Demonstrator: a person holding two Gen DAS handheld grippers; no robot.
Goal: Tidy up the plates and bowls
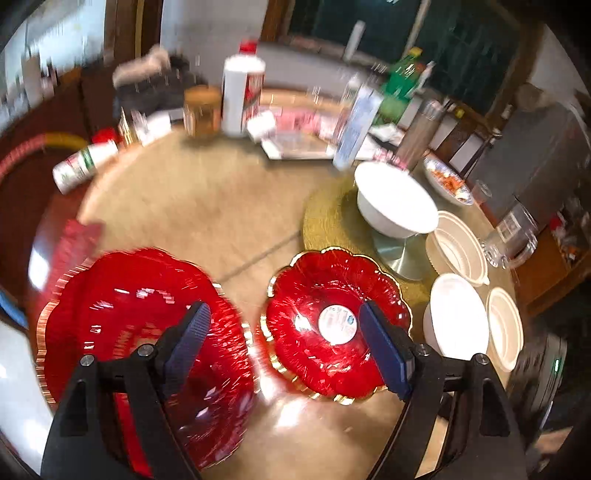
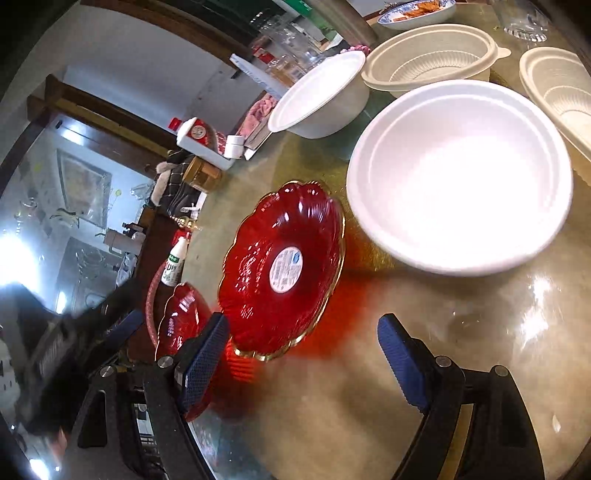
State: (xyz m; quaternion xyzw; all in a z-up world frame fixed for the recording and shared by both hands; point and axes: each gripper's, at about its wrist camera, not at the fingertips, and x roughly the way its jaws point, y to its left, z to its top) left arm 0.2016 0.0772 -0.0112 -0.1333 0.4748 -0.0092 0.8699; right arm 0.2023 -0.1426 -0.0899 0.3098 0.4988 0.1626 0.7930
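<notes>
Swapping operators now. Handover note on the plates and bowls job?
Left tongs: open, empty, above the two red plates.
Right tongs: open, empty, over bare table.
Red plate with sticker and second red plate lie side by side, unstacked.
White foam bowl sits apart from another; two beige ribbed bowls also separate.
Done: nothing stacked.
Left: stack plates, nest bowls.

Each gripper (image 1: 284, 339) is built of black arms. Silver screws are set behind blue cross-hatched pads (image 2: 397, 356).

round glass-topped table (image 1: 192, 206), dark wood cabinet (image 2: 122, 155), pale wall (image 2: 155, 70), dark window (image 1: 406, 33)
</notes>
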